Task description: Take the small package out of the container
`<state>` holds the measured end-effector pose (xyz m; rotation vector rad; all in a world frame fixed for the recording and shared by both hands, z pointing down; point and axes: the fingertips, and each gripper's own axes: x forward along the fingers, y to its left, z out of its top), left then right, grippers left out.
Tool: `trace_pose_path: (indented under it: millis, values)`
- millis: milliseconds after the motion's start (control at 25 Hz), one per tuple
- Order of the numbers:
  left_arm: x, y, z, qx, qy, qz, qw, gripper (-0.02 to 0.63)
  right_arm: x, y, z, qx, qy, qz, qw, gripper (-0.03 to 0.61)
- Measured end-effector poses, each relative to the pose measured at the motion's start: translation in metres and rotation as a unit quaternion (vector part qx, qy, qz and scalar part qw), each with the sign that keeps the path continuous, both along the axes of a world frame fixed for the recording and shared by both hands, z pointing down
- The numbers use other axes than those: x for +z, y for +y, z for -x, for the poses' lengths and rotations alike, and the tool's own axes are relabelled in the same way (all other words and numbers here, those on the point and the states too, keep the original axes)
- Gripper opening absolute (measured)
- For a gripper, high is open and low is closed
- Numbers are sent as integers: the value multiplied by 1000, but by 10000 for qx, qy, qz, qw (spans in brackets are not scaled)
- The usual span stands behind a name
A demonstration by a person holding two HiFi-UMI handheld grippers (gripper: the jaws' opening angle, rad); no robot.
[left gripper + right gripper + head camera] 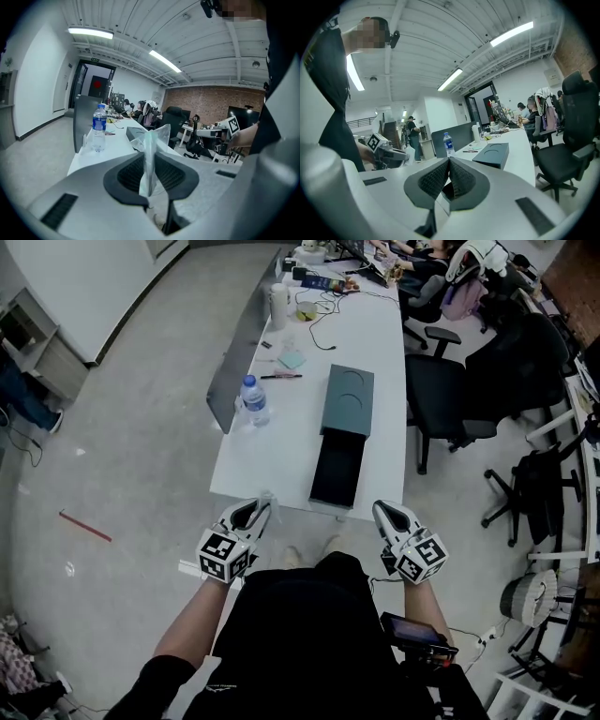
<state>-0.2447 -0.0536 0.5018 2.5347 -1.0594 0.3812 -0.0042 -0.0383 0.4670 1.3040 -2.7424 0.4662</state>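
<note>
Left gripper (pixel 253 512) pinches a small, crinkled, clear plastic package (pixel 151 150) at the near edge of the long white table (pixel 272 451) in a grey-floored office. Right gripper (pixel 387 513) is clenched empty. An open black rectangular container (pixel 337 470) lies just beyond.

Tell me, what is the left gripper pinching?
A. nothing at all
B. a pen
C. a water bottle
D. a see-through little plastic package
D: in the left gripper view, the left gripper has its jaws closed on the small package, a clear plastic one, while the water bottle stands apart on the table.
</note>
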Motion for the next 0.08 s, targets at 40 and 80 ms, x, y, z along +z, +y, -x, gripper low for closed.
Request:
trace_pose_path:
  millis: [40,80]
  values:
    - [0,2,-1,17,10,5,10000,75,1,3,0,17,1,10,10000,26]
    - [0,5,-2,36,19,10,10000,75,1,6,0,35,2,20,10000,26]
